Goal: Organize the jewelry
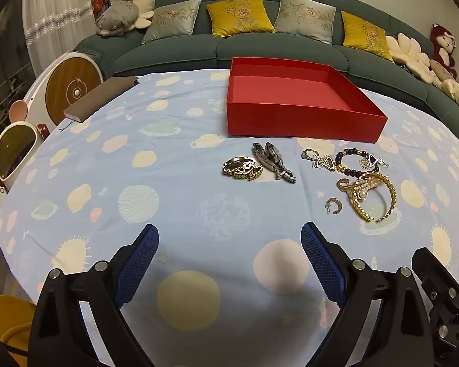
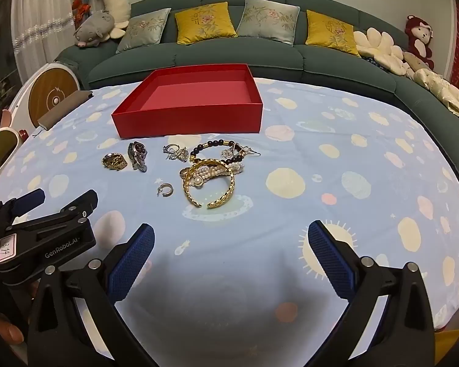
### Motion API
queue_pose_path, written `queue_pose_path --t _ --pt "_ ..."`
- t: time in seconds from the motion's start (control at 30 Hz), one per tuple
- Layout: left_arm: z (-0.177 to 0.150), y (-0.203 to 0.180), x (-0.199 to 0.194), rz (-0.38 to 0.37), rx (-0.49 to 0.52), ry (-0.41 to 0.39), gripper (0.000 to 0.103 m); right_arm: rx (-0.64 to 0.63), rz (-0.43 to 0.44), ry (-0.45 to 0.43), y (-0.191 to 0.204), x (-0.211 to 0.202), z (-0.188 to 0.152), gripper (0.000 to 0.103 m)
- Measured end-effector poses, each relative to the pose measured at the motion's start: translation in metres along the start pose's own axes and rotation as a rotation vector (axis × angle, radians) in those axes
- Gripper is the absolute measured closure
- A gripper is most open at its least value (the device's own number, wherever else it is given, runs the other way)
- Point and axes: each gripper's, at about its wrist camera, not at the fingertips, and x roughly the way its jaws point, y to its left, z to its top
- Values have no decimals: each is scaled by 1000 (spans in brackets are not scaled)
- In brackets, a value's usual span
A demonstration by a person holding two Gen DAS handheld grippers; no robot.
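Blue-padded black left gripper (image 1: 229,238) and matching right gripper (image 2: 231,238) hang over the pale blue planet-print tablecloth (image 2: 336,214), jaws spread wide with nothing between them. Beyond them lies the jewelry: a small silver hoop earring (image 2: 165,189), an open gold cuff bangle (image 2: 209,185) resting against a pearl bracelet (image 2: 211,175), a dark beaded bracelet (image 2: 217,150), a gold link watch (image 1: 242,169) and a silver steel watch (image 1: 272,160) side by side. Farther back sits an open, empty red cardboard box (image 1: 300,122), just behind the pieces. A teal sofa (image 2: 260,55) with yellow and grey cushions backs the table.
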Motion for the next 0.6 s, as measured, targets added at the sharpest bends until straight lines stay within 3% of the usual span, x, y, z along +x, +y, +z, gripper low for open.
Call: queue_pose_path --t 0.6 --pt "2 -6 -2 -29 19 -18 11 23 29 20 5 9 0 5"
